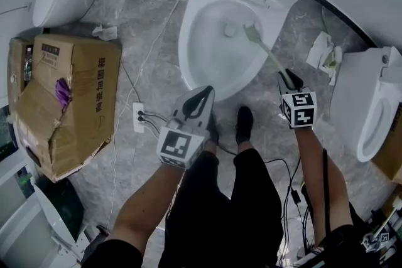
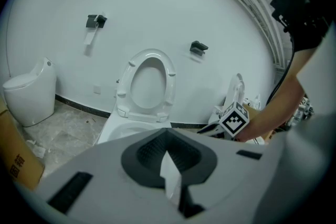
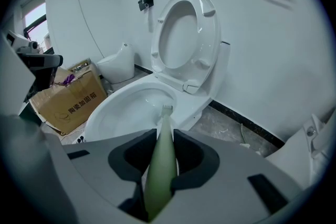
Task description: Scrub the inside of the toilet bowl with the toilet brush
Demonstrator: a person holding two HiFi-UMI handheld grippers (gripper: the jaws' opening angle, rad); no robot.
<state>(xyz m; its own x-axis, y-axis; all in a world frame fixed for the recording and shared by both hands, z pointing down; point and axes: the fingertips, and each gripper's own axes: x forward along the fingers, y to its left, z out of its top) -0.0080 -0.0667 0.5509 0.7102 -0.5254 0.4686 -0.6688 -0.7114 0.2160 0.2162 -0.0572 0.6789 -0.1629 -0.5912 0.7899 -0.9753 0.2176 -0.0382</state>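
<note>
Your right gripper (image 1: pixel 291 80) is pinching the toilet brush (image 1: pixel 266 52) inside the toilet bowl (image 1: pixel 201 47); your left gripper (image 1: pixel 202 97) is hovering, jaws together.

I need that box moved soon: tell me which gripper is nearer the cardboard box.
Left. The left gripper is right of the cardboard box, across bare floor; the right gripper, clamped on the toilet brush, is farther right.

The white ceramic toilet bowl (image 1: pixel 207 41) stands ahead on the grey marbled floor (image 1: pixel 144 22). The pale green long-handled toilet brush (image 1: pixel 269 54) reaches into it from the right hand-held gripper (image 1: pixel 290 80). The left hand-held gripper (image 1: pixel 200 100) hangs before its rim. A brown cardboard box (image 1: pixel 75 91) lies to the left, and a second white toilet (image 1: pixel 370 103) stands to the right.
</note>
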